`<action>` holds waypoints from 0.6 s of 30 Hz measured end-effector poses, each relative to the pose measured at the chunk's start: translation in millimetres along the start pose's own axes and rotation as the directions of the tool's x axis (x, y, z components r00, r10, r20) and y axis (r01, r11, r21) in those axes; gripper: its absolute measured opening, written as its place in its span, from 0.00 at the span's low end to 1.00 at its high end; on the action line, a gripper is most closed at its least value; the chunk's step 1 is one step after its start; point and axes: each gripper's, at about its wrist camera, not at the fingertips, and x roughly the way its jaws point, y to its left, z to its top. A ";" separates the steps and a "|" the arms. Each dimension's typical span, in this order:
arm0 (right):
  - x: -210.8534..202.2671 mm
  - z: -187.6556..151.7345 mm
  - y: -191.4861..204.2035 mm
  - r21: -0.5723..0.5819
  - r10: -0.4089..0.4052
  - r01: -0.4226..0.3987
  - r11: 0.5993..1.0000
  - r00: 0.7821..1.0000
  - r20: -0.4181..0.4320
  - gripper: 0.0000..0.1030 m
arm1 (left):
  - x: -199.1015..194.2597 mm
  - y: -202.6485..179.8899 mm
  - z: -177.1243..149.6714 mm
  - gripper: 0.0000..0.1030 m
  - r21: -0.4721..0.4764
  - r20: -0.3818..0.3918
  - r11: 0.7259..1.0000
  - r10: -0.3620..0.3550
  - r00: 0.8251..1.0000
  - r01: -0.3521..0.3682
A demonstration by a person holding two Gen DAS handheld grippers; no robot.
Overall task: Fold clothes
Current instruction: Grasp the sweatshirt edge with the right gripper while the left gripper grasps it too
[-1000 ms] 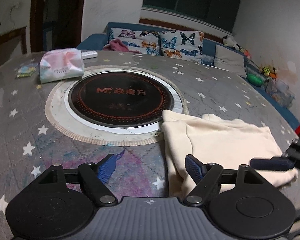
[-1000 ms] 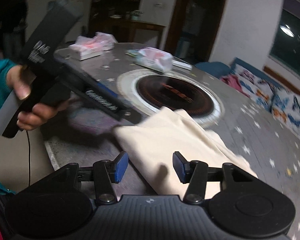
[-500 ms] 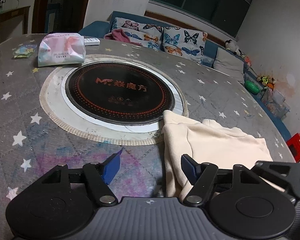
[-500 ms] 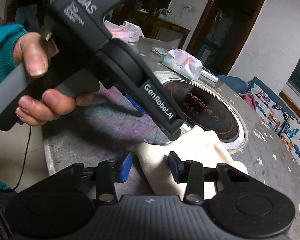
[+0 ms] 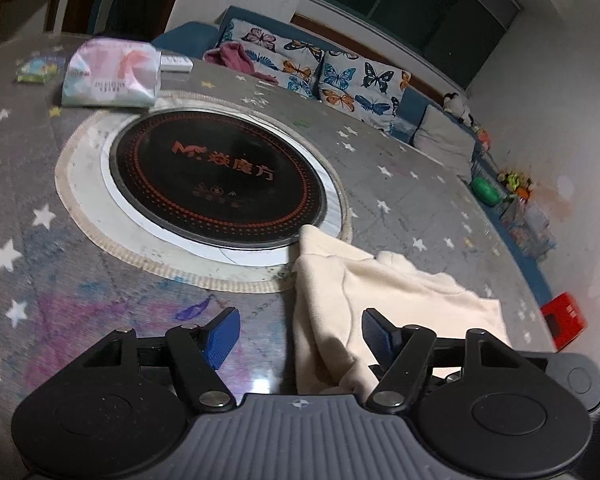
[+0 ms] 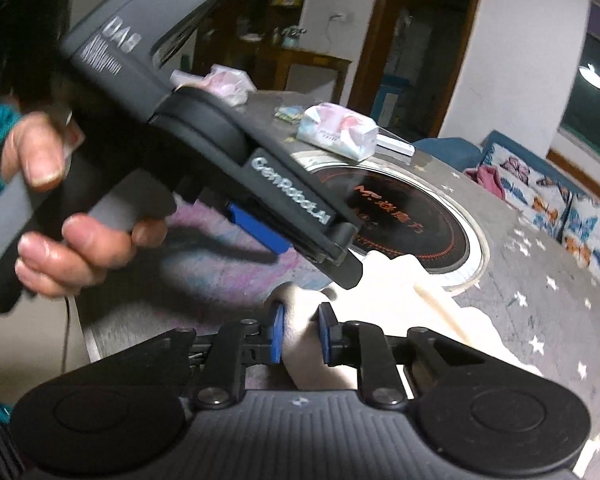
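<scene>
Right claw (image 6: pixel 300 330) first: its blue pads are closing in on a bunched fold of the cream garment (image 6: pixel 384 280), with the cloth between them and the pads apparently just reaching it, though the squeeze looks unfinished. Over to the left claw (image 5: pixel 296 330): jaws wide apart and holding nothing, the garment's near-left edge running up between them without either pad touching it.

Outward from there, the cream garment (image 5: pixel 380 296) lies half-folded on the near right part of the desk (image 5: pixel 400 184), its far corner lapping the pale rim of the round black induction hob (image 5: pixel 216 180) set in the middle.

Handling, as I read it: soft, thick, fleecy cloth, light and limp. It will sag and drag rather than hold a shape, and a shallow pinch could catch only the top layer. Best hold looks like the doubled near edge or a corner, both claws well apart along the same edge, so it lifts flat.

Far left, a pink tissue pack (image 5: pixel 108 76) sits clear of the work. From the right wrist view, the person's hand (image 6: pixel 56 208) grips the left tool's handle, close above the cloth.
</scene>
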 end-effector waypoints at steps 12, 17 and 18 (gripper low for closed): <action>-23.7 2.5 -20.8 0.118 0.029 -0.037 0.992 0.997 0.070 0.14 | 22.9 2.5 1.5 0.68 -0.200 -0.064 0.972 -0.136 0.989 0.121; -30.8 0.1 -18.2 0.110 0.051 -0.059 0.992 0.995 0.081 0.14 | 32.4 2.7 -1.5 0.42 -0.250 -0.072 0.956 -0.179 0.981 0.156; -31.6 -0.2 -17.4 0.108 0.057 -0.065 0.992 0.995 0.083 0.14 | 35.0 3.8 -2.4 0.31 -0.263 -0.079 0.952 -0.186 0.979 0.160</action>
